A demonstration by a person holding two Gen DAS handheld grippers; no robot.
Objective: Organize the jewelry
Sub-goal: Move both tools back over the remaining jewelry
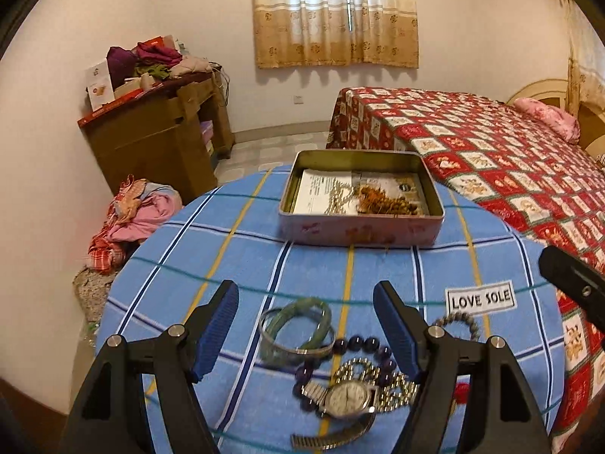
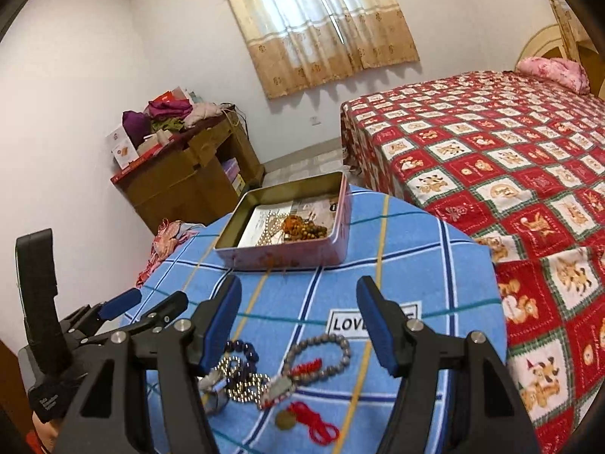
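Landmark: pink tin (image 1: pixel 361 227), lid off, sitting at the far edge of the round desk (image 1: pixel 227 249) under a blue plaid cloth. Inside the tin, a gold bead chain (image 1: pixel 338 196) and a cluster of orange-brown beads (image 1: pixel 385 201) are lying on a printed sheet. Left tool (image 1: pixel 306 325) is hovering on the near side of the tin with its 2 blue pads spread wide, gripping nothing. Between those pads, nearer the camera than the tin, a green bangle (image 1: pixel 298 325) and a thin silver bangle (image 1: pixel 297 344) are overlapping; just beyond them toward the camera, dark purple beads (image 1: pixel 359 342) are curling around a silver wristwatch (image 1: pixel 346 397). Right tool (image 2: pixel 300 325) is likewise standing wide and empty on the tin's near side. Below it a grey bead bracelet (image 2: pixel 321 355) with a red tassel is resting on the cloth, a red cord (image 2: pixel 317 422) with a round pendant nearest the camera. A "LOVE SOLE" label (image 1: pixel 480 298) is showing between the tin and the grey bracelet. A red patchwork bed (image 2: pixel 491 151) is standing right of the tin.
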